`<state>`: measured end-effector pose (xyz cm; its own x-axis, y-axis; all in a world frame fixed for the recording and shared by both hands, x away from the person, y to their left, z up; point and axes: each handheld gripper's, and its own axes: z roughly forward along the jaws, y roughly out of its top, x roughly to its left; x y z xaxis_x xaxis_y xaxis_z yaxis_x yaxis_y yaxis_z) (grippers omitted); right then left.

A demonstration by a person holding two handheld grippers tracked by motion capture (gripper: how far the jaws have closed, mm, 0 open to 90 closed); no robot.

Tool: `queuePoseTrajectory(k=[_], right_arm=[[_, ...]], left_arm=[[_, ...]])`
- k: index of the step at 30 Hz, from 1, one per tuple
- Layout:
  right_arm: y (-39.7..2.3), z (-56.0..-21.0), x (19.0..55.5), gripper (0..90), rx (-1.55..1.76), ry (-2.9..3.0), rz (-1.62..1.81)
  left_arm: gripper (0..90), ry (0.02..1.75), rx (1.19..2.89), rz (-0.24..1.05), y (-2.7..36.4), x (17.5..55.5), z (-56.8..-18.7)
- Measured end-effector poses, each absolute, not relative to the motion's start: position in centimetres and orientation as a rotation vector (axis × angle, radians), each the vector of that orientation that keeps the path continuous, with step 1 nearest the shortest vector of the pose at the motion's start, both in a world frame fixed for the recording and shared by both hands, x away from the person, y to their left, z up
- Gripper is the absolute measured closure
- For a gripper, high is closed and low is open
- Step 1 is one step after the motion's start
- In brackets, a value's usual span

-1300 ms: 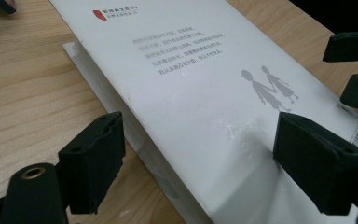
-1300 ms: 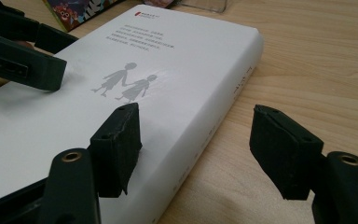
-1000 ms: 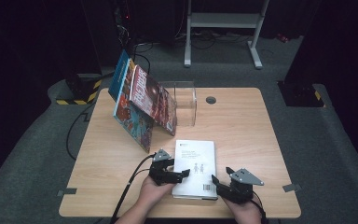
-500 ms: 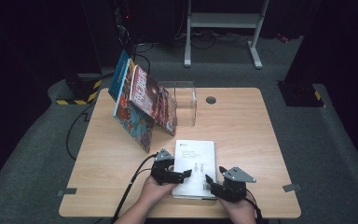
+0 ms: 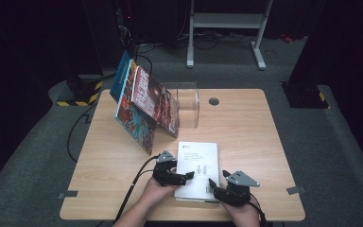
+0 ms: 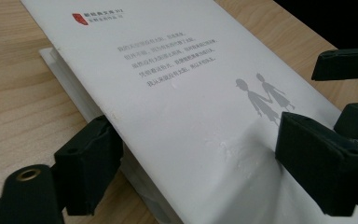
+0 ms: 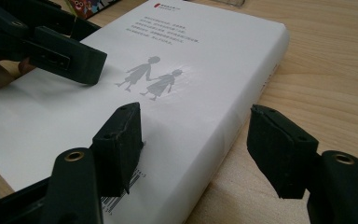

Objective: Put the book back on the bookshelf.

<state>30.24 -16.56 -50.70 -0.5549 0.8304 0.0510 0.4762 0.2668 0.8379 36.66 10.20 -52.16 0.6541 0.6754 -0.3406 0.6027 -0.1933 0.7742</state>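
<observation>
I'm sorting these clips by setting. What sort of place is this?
Probably a lab or studio set up for recording, not a home: a lone wooden table on grey carpet, dark surroundings, cables on the floor, and a metal stand behind.

One white book (image 5: 197,170), three colourful books (image 5: 144,106), one clear box (image 5: 185,104).

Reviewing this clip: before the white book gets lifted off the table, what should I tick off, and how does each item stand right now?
1. Left gripper straddles the edge of the white book: ok; one jaw above the cover, one below.
2. Left pads pressing the book: cannot tell.
3. Right gripper straddles the spine side: ok; jaws open, one on the cover, one off beside the spine.
4. Book flat on the table: not ok; left edge looks raised.
5. Leaning books and clear box stand apart: ok.
</observation>
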Motion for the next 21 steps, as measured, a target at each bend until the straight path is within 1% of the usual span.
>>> queuePoseTrajectory(k=[6, 8, 14, 17, 21], right_arm=[[-16.59, -50.78, 30.28, 35.4, 1.195, 2.140, 1.212], [-16.62, -50.83, 30.34, 35.5, 1.193, 2.139, 1.217], [-16.70, -50.91, 30.41, 36.2, 1.198, 2.141, 1.233], [-16.73, -50.92, 30.39, 36.7, 1.198, 2.138, 1.234], [-16.73, -50.92, 30.38, 37.1, 1.196, 2.136, 1.232]], left_arm=[[20.5, 1.011, 1.875, 0.098, 10.35, 36.66, -52.12], [23.6, 1.027, 1.860, 0.099, 10.42, 36.60, -52.06], [28.7, 1.012, 1.877, 0.136, 10.55, 36.47, -51.50], [36.5, 0.991, 1.873, 0.153, 10.70, 36.31, -51.32], [38.5, 0.970, 1.874, 0.155, 10.58, 36.11, -51.29]])
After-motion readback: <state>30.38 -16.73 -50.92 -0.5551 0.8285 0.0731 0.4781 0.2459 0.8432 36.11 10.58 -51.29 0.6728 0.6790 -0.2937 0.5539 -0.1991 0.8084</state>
